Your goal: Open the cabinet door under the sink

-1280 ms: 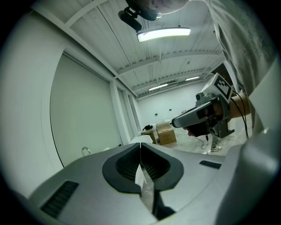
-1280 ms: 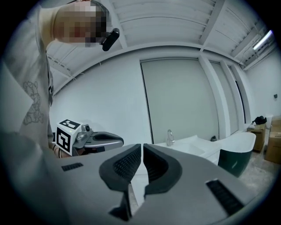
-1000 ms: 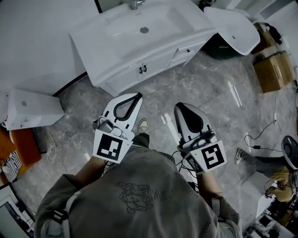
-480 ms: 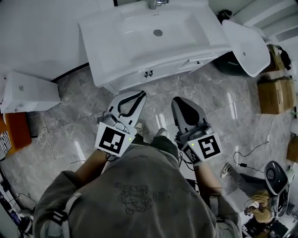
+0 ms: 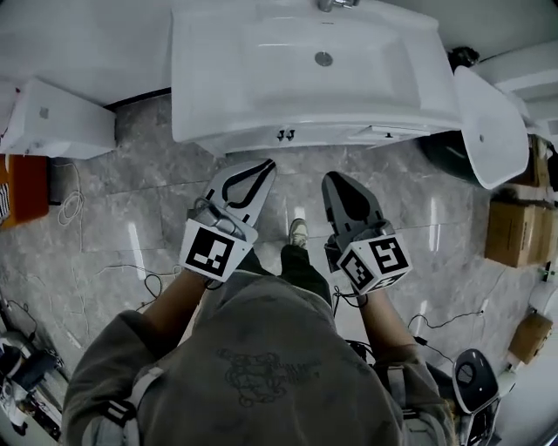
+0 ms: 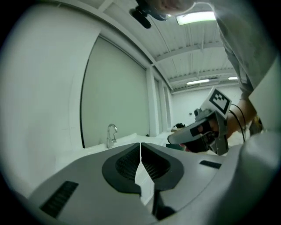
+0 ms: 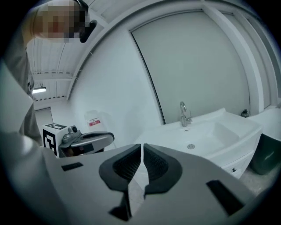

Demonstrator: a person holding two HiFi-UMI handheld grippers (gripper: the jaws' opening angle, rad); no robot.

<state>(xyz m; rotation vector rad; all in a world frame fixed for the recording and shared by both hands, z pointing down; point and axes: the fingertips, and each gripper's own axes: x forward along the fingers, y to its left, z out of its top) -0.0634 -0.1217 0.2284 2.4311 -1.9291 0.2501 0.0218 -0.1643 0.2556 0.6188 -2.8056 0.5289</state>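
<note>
Count, head view:
- 1 vanity sink (image 5: 253, 83), with 1 faucet (image 5: 334, 4) and 1 drain (image 5: 323, 58)
- 2 small dark cabinet handles (image 5: 284, 135), a pair under the sink's front edge
- 1 loose white basin (image 5: 488, 122) on the floor, right
- 1 white box-shaped unit (image 5: 57, 126), left
- 2 cardboard boxes (image 5: 513, 233), right edge
- 2 tongs: left tongs (image 5: 261, 165), right tongs (image 5: 336, 179)
- 2 marker cubes (image 5: 212, 253), one per tongs
- 1 shoe (image 5: 298, 232) showing
</note>
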